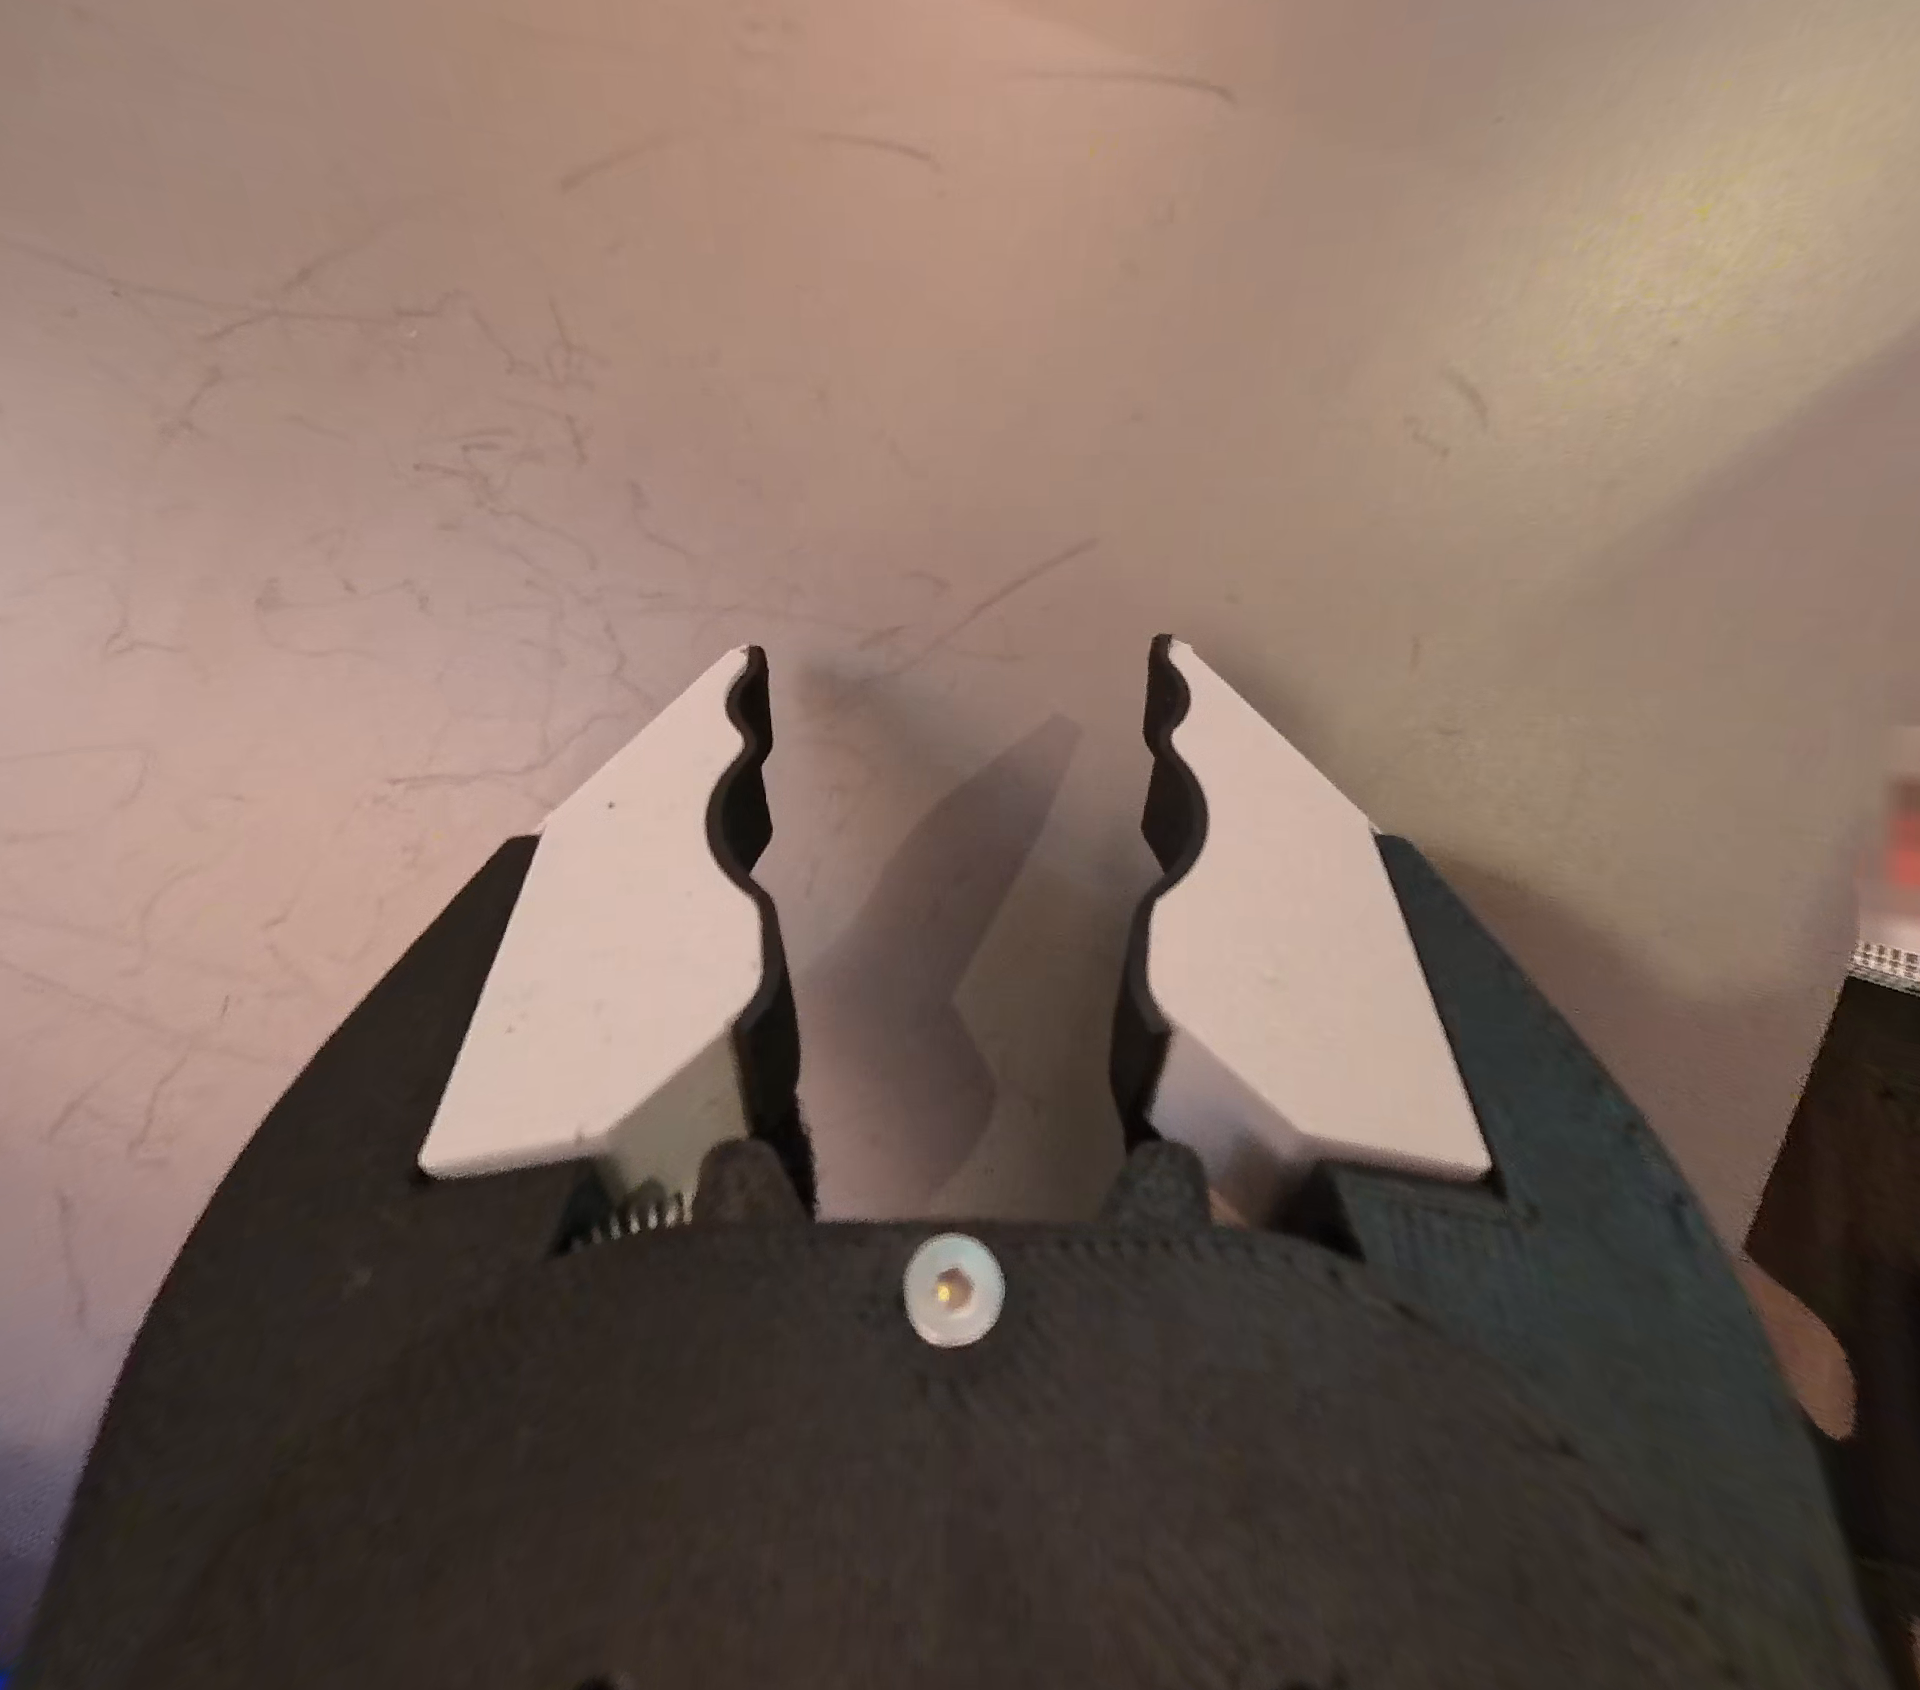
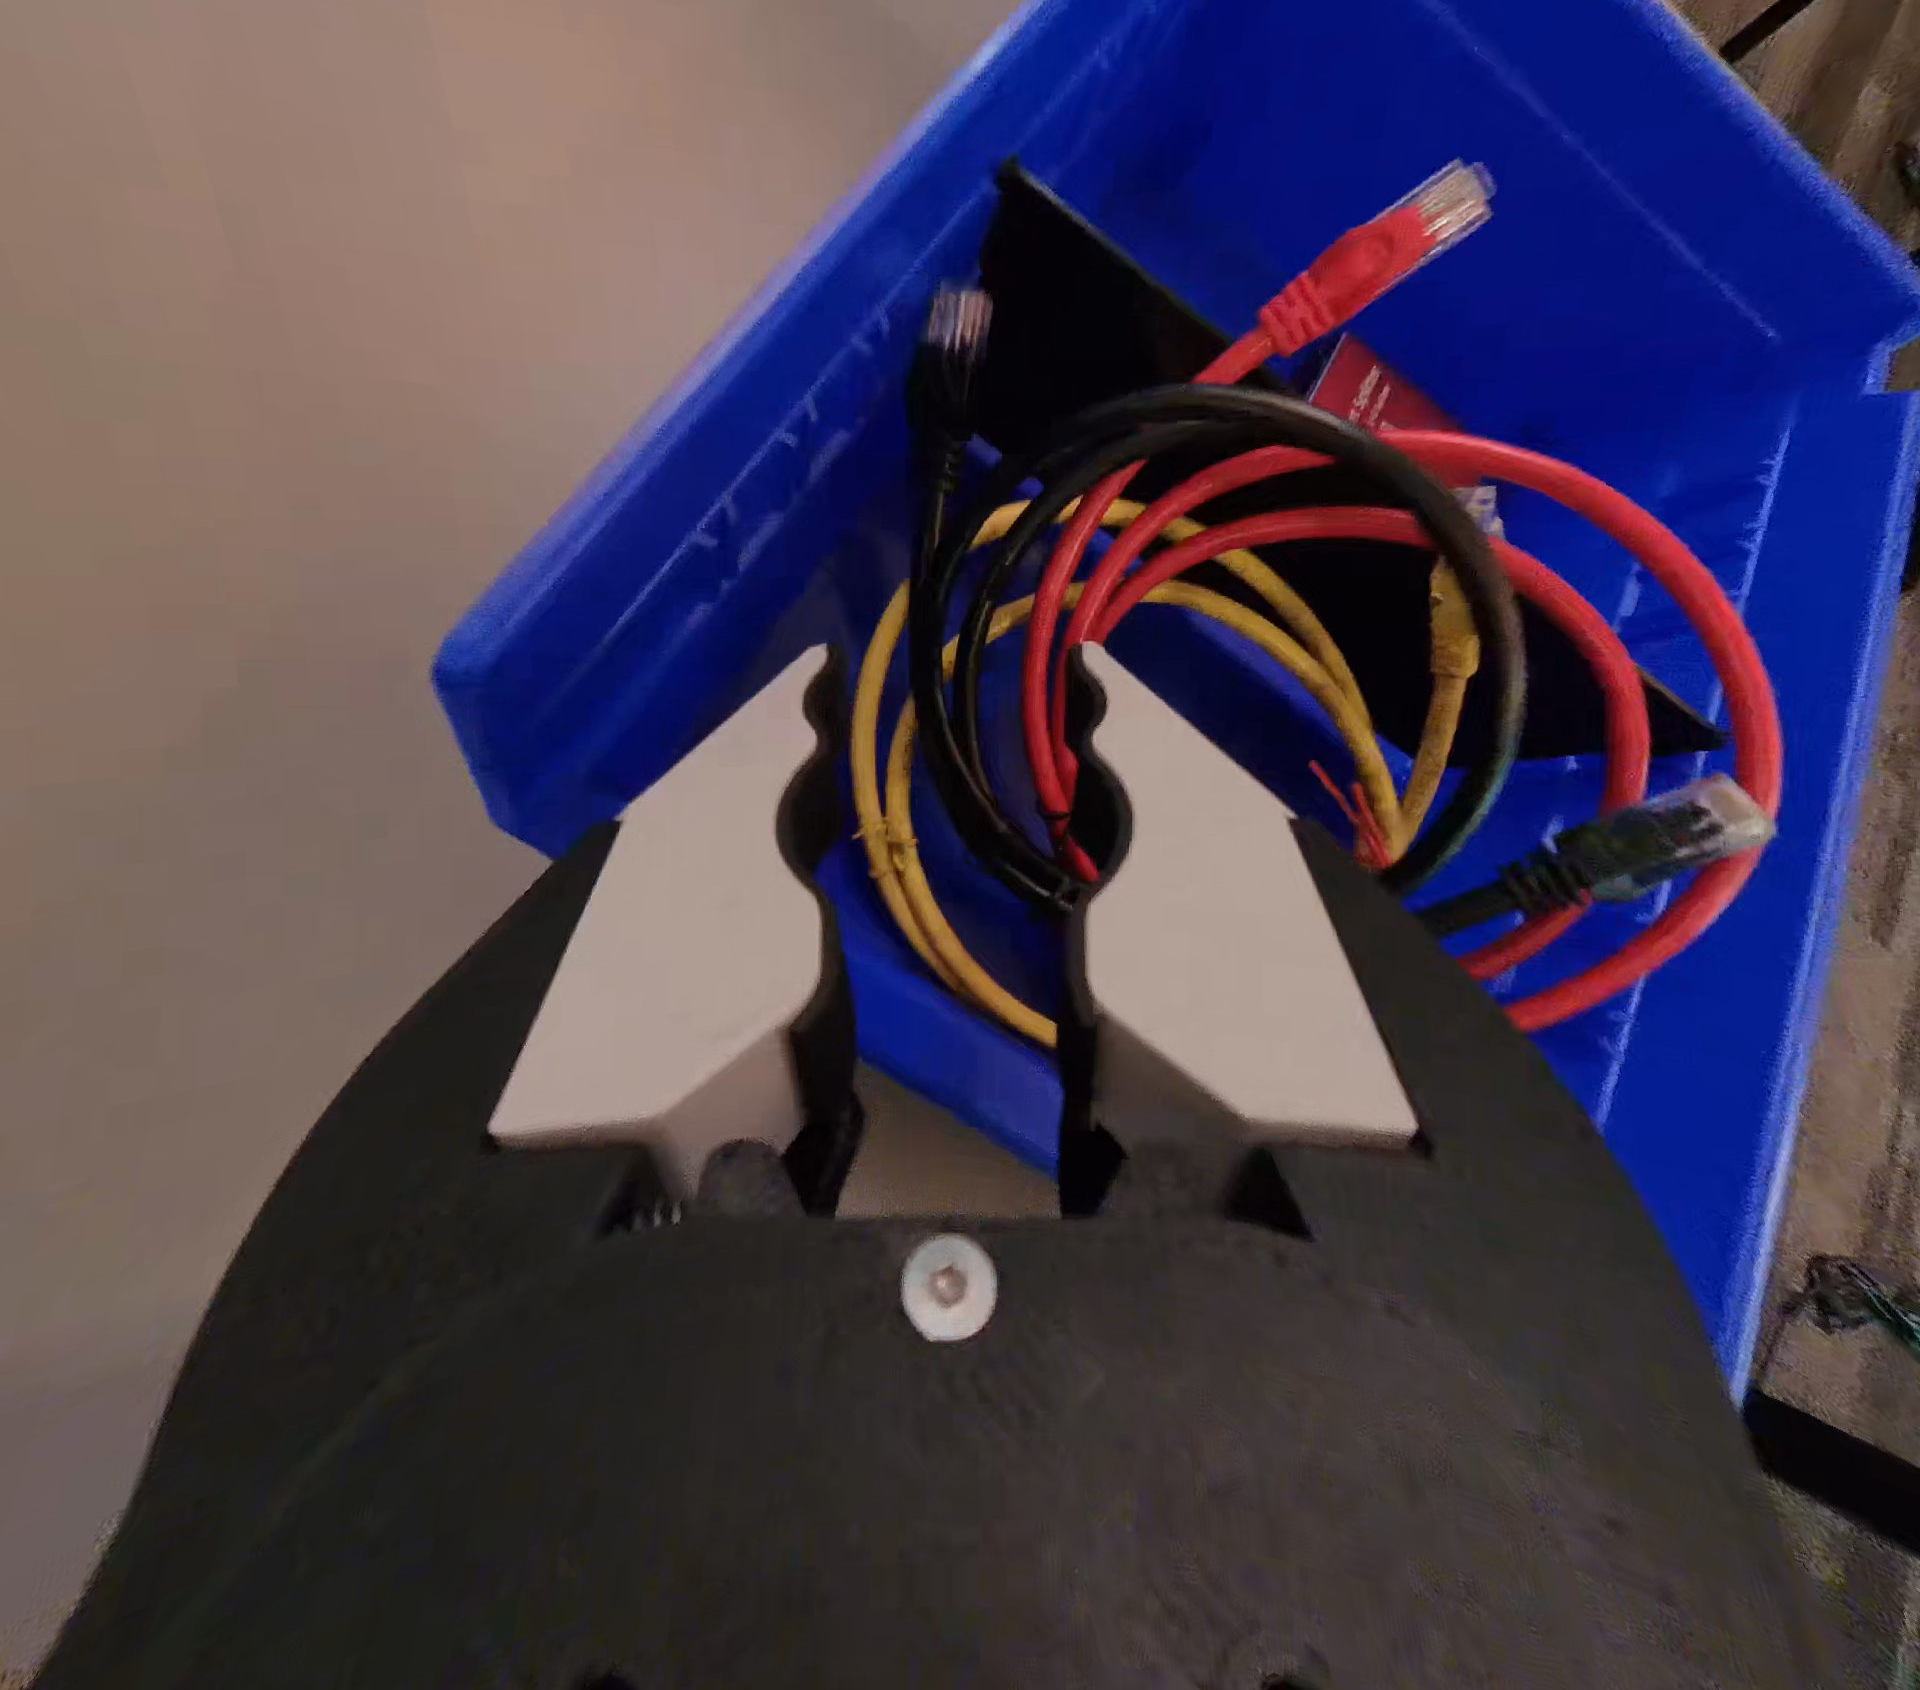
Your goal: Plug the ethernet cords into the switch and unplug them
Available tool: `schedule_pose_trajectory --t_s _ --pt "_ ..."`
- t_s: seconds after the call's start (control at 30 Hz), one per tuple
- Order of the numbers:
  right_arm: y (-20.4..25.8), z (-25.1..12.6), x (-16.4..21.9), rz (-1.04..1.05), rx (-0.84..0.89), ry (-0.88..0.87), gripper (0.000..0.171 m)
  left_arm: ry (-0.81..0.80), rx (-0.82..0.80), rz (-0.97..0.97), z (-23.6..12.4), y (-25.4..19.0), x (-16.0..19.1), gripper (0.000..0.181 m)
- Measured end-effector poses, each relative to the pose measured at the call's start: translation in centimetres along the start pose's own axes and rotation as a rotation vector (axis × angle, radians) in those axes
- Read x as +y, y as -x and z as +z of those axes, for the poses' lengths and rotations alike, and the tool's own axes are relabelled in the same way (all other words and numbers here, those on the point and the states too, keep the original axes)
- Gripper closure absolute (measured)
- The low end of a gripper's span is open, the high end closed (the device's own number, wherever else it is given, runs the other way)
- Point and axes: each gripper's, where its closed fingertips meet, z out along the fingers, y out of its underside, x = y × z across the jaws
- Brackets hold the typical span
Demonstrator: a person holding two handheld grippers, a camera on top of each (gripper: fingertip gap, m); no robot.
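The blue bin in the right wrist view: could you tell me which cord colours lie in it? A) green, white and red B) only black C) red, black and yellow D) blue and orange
C: the blue bin holds a red cord, a black cord and a yellow cord, coiled together.

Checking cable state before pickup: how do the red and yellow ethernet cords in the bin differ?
The red cord loops widest, out to the blue bin wall; the yellow cord coils tighter, inside it. Red's plug points up clear of the pile; yellow's visible plug sits low under the black cord. Both lie coiled in the bin, unplugged, with the right gripper open above them.
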Motion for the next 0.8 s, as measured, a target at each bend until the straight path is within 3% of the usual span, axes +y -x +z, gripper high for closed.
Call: schedule_pose_trajectory --t_s 0.17,0.33,0.6,0.8 --pt "-0.3 -3.6 -3.0 0.004 0.017 -0.111 0.132 -0.002 -0.053 0.006 0.0 0.7 -0.3 0.109" --pt "0.4 -7.1 -7.3 -0.042 0.068 -0.188 0.132 0.043 -0.259 -0.010 -1.1 3.8 0.2 0.118" --pt "3.7 -7.6 -12.4 -0.154 0.152 -0.155 0.133 0.099 -0.320 -0.080 -1.7 6.3 2.3 0.118" --pt "1.1 -7.6 -11.6 -0.099 0.210 -0.119 0.132 0.062 -0.336 -0.060 -3.1 6.7 1.6 0.118"
